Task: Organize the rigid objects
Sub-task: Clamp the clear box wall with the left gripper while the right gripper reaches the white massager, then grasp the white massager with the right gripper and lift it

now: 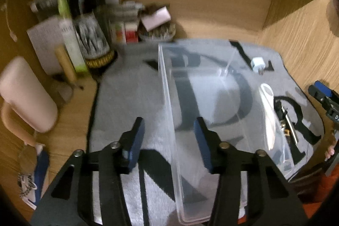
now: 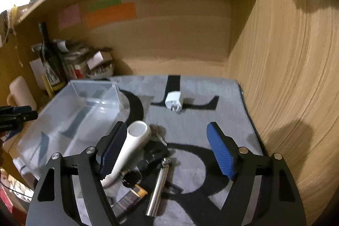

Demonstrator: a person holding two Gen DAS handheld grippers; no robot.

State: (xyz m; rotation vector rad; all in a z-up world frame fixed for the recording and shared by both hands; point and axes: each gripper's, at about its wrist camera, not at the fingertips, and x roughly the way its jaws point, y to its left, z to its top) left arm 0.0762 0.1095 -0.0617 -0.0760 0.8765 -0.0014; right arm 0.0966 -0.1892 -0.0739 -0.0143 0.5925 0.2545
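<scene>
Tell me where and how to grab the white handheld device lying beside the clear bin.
Probably grip the white handheld device across its narrower handle, below the round head, coming from above with the right gripper. It lies flat on the grey mat; the clear bin crowds its left side, and keys and a metal cylinder sit on its right.

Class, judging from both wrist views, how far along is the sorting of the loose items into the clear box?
Done: nothing; the clear box looks empty. In hand: left gripper straddles its wall; right gripper holds nothing. Left: charger, white handle, metal cylinder.
</scene>
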